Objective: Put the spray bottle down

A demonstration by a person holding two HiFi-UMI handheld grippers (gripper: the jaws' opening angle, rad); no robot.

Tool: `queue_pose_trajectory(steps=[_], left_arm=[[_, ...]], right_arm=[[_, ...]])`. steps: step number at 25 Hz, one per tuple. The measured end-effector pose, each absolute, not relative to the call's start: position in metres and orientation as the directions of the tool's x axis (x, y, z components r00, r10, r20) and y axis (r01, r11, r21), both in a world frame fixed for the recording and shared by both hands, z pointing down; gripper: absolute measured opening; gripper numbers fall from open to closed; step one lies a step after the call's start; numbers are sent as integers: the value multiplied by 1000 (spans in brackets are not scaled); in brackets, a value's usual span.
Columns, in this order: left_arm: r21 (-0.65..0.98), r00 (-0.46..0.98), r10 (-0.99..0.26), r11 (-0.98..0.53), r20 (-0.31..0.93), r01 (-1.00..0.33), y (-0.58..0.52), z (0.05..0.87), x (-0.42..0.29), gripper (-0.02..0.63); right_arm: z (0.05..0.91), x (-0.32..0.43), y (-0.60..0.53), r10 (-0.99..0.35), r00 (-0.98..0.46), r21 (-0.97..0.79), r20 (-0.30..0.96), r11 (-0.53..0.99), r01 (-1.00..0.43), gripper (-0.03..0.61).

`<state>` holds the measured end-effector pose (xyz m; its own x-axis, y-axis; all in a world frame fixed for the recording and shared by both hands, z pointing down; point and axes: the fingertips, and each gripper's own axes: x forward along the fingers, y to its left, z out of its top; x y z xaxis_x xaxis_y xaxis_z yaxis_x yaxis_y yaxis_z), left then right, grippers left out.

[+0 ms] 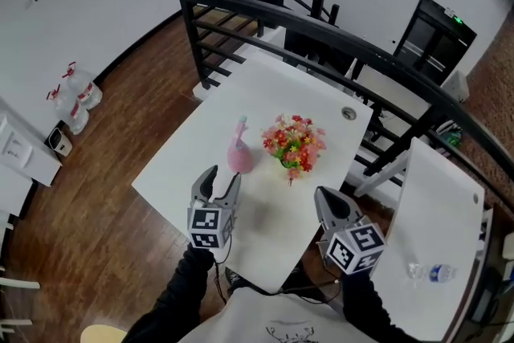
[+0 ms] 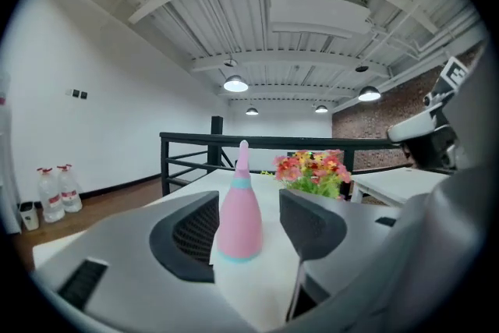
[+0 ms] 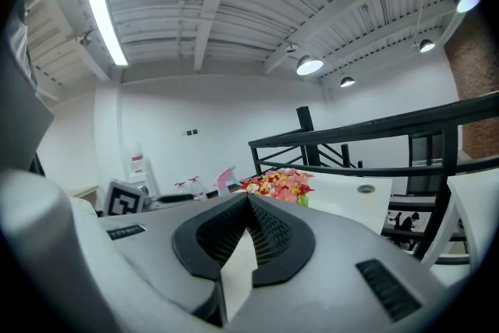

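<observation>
Your left tool [image 1: 222, 181] stands with its jaws wide apart and nothing clamped. Its ribbed dark pads [image 2: 191, 234] sit either side of the gap, and neither presses on anything. The spray bottle [image 1: 239, 150] stands upright on the counter [image 1: 273, 84] just ahead of those tips, in line with the gap. It is a smooth pink cone with a pale teal band and a narrow pointed top. Your right tool [image 1: 331, 203] hangs over the near right corner of the counter, well apart from the bottle. Its jaws are together at the tips, with nothing between the meshed pads. Between your two tools the counter is bare, flat, matte white, and there is more bare white to the left of the bottle, up to the counter's left edge. Just beside the bottle on the right is a bushy bunch of flowers [image 1: 294, 142] in red, pink and yellow with green leaves, so that side is tight. Past the flowers a small round grommet [image 1: 348, 113] is set near the far right edge. Both tools are close to the near edge, and beyond the left edge is glossy brown wood floor [image 1: 104, 189]. A black metal railing [image 1: 321, 24] runs behind the far edge. A second white table [image 1: 438, 213] stands at your right.
</observation>
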<state>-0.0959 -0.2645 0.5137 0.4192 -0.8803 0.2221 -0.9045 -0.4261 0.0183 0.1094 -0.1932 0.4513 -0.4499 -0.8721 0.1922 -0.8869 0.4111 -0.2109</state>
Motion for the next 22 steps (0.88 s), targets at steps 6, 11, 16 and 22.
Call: queue_pose_trajectory(steps=[6,11,16,22], left_arm=[[130,464,-844,-446,267,-886,-174,491,-107,-12],[133,518,-806,-501,287,-855,-142,462,-99,-12],[106,525,-809,-517,264,-850,-135,437,-96,-12],[77,549,-793,-550,266,-832,-133,430,-81,-12]], right_arm=[[438,110,-183,-886,-440,-230,147,402,-886,-8],[413,102,-181,-887,-454,-214,84,429,-878,-9],[393,95,-171,-875,-481,-184,48,466,-866,-9],[392,97,-160,-866,-497,-163,59,483,-861,-9]])
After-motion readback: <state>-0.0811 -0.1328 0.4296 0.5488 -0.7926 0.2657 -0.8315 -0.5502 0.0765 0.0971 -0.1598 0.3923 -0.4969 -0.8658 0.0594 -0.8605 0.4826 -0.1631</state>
